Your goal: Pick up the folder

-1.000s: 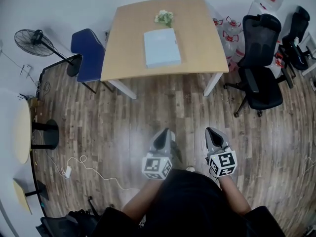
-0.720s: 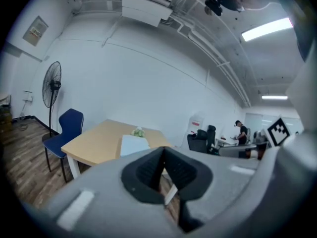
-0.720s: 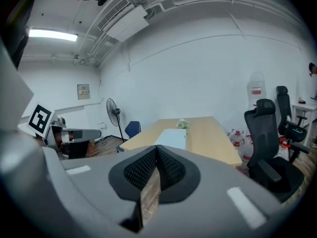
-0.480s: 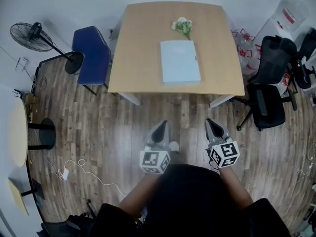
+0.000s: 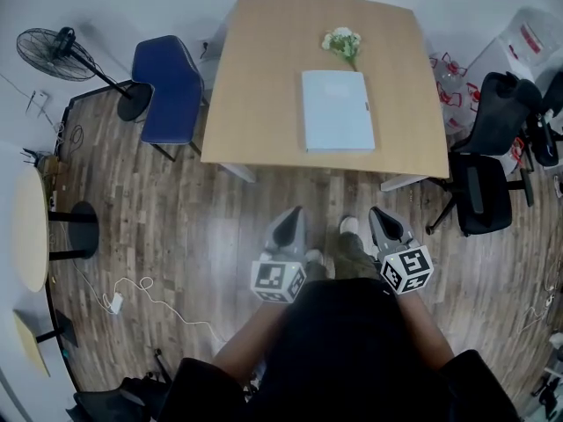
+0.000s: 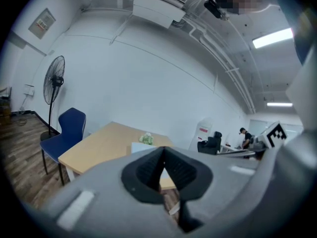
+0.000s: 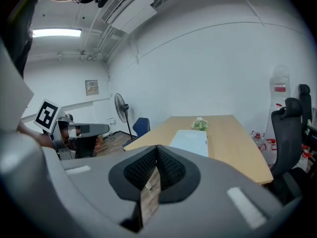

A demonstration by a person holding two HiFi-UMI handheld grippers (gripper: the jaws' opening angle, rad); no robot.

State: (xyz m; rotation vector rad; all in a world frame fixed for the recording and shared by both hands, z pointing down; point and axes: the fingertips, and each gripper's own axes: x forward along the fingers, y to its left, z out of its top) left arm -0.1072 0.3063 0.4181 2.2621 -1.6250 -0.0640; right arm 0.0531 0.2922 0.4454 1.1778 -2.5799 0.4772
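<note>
A pale blue folder [image 5: 337, 110] lies flat on the wooden table [image 5: 264, 86], right of its middle, with a small bunch of white flowers [image 5: 342, 40] just behind it. Both grippers are held over the floor, short of the table's near edge. My left gripper [image 5: 290, 215] is shut with nothing in it, and my right gripper [image 5: 382, 213] is shut and empty too. In the right gripper view the folder [image 7: 190, 140] shows ahead on the table [image 7: 233, 143]; in the left gripper view only a corner of the folder [image 6: 140, 147] shows above the jaws.
A blue chair [image 5: 169, 86] stands at the table's left side, a standing fan [image 5: 57, 53] further left. Black office chairs [image 5: 486, 174] and water bottles [image 5: 449, 77] crowd the right. A round table [image 5: 26, 227] and a white cable [image 5: 141, 293] are at the left.
The table and folder have come closer and lower in the head view as the person walked toward them. Both grippers stayed shut and moved forward together.
</note>
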